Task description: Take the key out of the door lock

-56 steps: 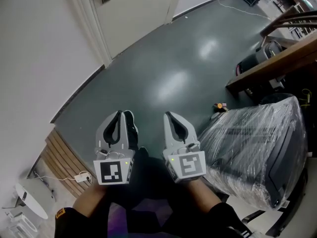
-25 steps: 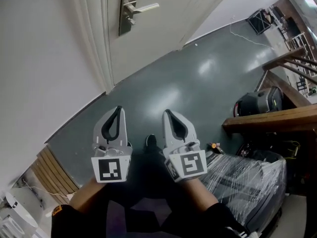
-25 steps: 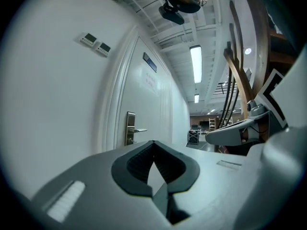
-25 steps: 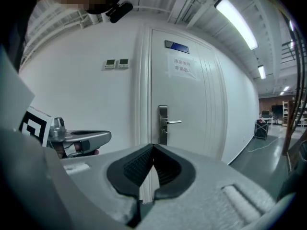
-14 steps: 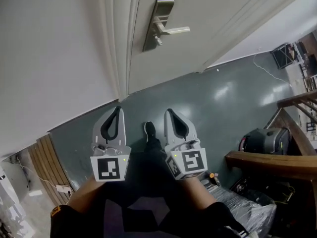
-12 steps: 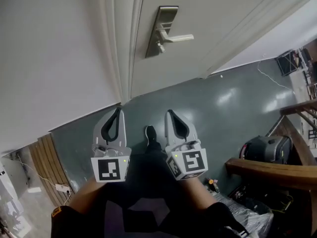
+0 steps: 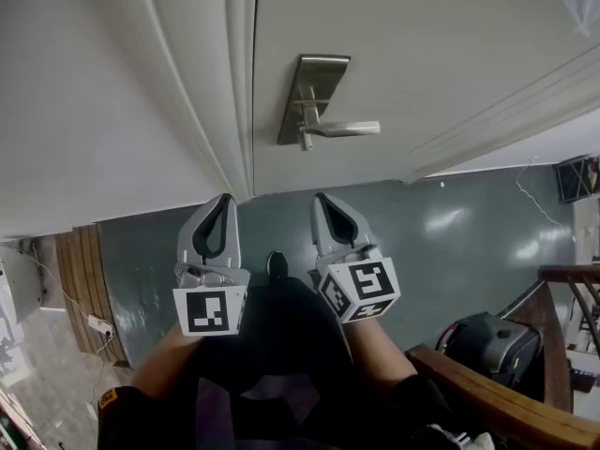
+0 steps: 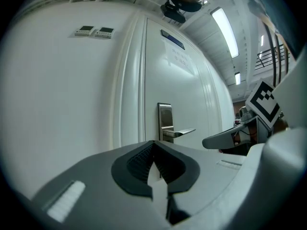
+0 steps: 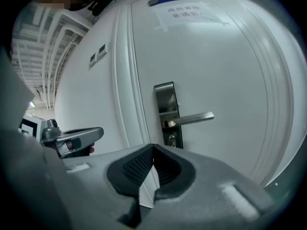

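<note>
White door (image 7: 422, 54) looms closer than before. Small metal key (image 9: 171, 140) sits in brushed-steel lock plate (image 7: 314, 92) below lever (image 7: 347, 129); I judge it light, stiff, slick: pinch its head. Closed, empty: left gripper (image 7: 223, 201), right gripper (image 7: 321, 199).

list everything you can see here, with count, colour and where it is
door: one, white, straight ahead
lock plate: one, silver, near the door's left edge
lever handle: one, silver, on the plate
key: one, small, metal, sticking out below the handle
paper notice: one, white, high on the door
floor: one, dark grey-green
wooden rail: one, brown, lower right
bag: one, black, by the rail
left gripper: one, grey, shut, empty
right gripper: one, grey, shut, empty
</note>
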